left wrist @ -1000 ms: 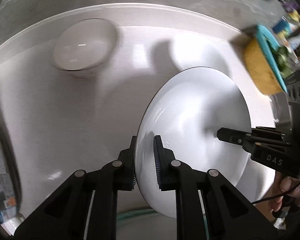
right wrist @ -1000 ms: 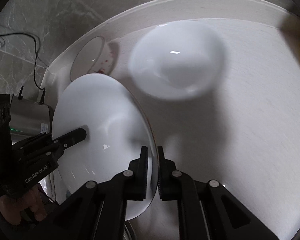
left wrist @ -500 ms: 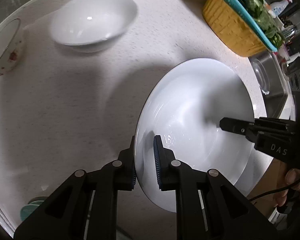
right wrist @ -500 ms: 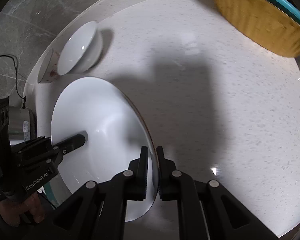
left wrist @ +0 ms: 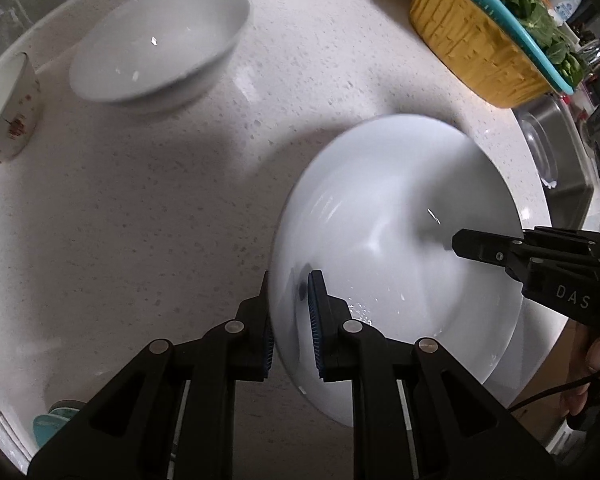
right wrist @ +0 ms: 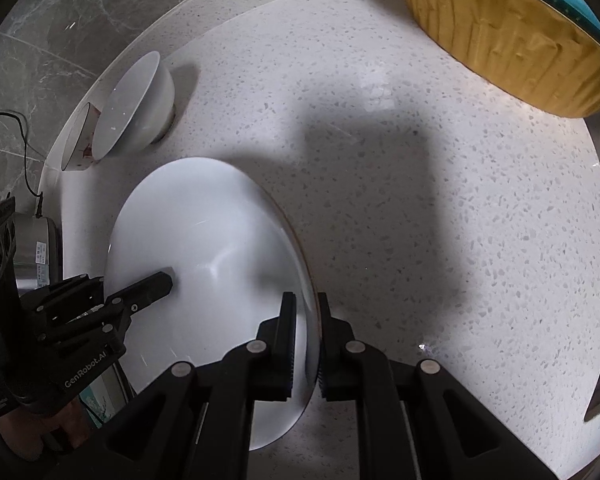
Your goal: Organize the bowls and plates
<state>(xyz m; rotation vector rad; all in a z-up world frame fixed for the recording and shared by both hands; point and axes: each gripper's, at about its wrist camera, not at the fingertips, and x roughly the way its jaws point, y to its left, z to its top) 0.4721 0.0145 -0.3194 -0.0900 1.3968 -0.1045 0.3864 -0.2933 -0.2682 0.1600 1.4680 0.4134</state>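
- My left claw [left wrist: 290, 316] pinches one edge of the big white plate [left wrist: 392, 248].
- My right claw [right wrist: 304, 344] is opening, with the other edge between its fingers.
- A white bowl [left wrist: 156, 44] sits on the counter [left wrist: 140, 220].

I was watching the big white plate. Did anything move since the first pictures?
Yes. Both tongs, left and right, carried the big white plate across the counter, away from the white bowl and flowered bowl, toward the yellow basket. Nothing was let go: each still pinches the plate's rim. The bowls stayed put.
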